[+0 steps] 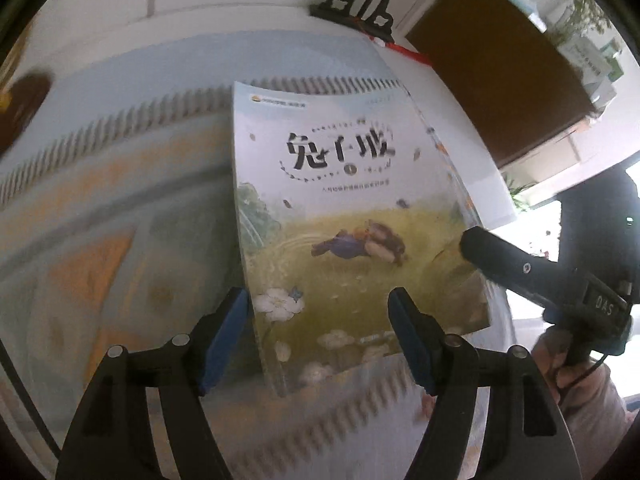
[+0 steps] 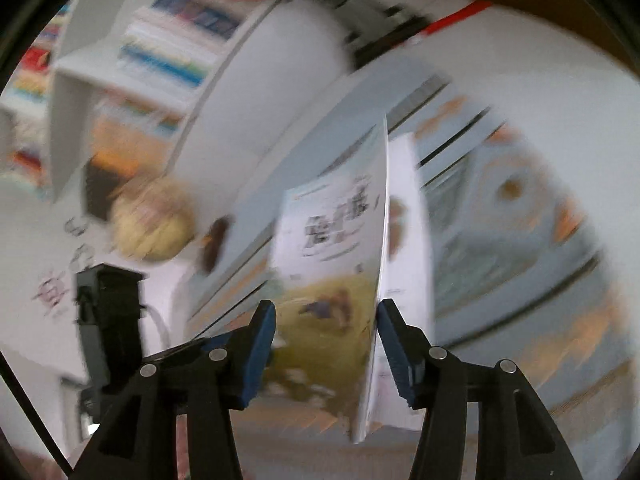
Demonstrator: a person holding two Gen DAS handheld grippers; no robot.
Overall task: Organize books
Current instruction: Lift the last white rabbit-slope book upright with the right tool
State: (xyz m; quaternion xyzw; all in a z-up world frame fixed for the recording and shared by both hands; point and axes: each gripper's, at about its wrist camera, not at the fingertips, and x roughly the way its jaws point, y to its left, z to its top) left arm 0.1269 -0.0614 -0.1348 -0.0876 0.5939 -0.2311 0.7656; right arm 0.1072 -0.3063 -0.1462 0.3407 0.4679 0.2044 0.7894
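Pale blue and yellow-green colour the cover of the book (image 1: pixel 352 224), a paperback with large black characters near its top and a painted meadow scene below. In the left wrist view it lies face up on a patterned cloth (image 1: pixel 100 240) in light blue, orange and grey, with a striped border, that covers the white worktop (image 1: pixel 256 20).

The left claw (image 1: pixel 320 340) stands spread, its blue pads on either side of the book's lower part; the left pad sits just beside the book's left edge, the right pad over the cover, and neither presses on it.

The right claw (image 2: pixel 326 348) is spread too. In its own view the book (image 2: pixel 332 248) rises between the blue pads with its right edge close against the right pad, though motion blur keeps me from telling whether they touch. In the left wrist view one black finger (image 1: pixel 504 256) of this claw lies against the book's right edge, gripped lower down by a hand (image 1: pixel 588 396).

Beyond the book stand a dark carved stand (image 1: pixel 360 4) with a red cord and a brown box (image 1: pixel 496 64). The right wrist view shows a white bookshelf (image 2: pixel 160 40) with colourful spines, much blurred.
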